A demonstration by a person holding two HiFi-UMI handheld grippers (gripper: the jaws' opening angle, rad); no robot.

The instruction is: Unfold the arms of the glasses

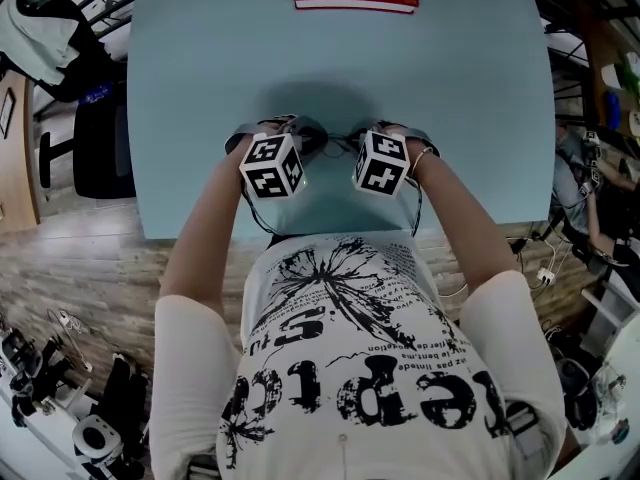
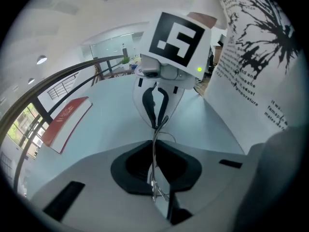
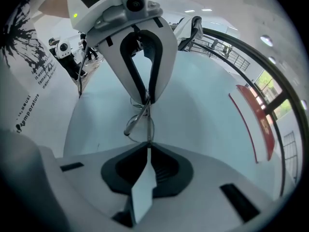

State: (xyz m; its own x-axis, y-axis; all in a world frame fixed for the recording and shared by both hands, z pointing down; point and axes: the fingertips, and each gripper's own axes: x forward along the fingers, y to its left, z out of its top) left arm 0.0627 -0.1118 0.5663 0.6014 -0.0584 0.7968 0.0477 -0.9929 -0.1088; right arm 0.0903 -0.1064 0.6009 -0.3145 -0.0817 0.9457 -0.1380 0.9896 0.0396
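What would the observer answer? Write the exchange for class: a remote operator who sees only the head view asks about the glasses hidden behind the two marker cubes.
Operator: The cubes block my view. Is the left hand-held gripper on the glasses?
Observer: Yes. In its own view, the left hand-held gripper is shut on the thin metal frame of the glasses.
Operator: And the other side?
Observer: The right hand-held gripper is shut on the frame too, facing the left one tip to tip.
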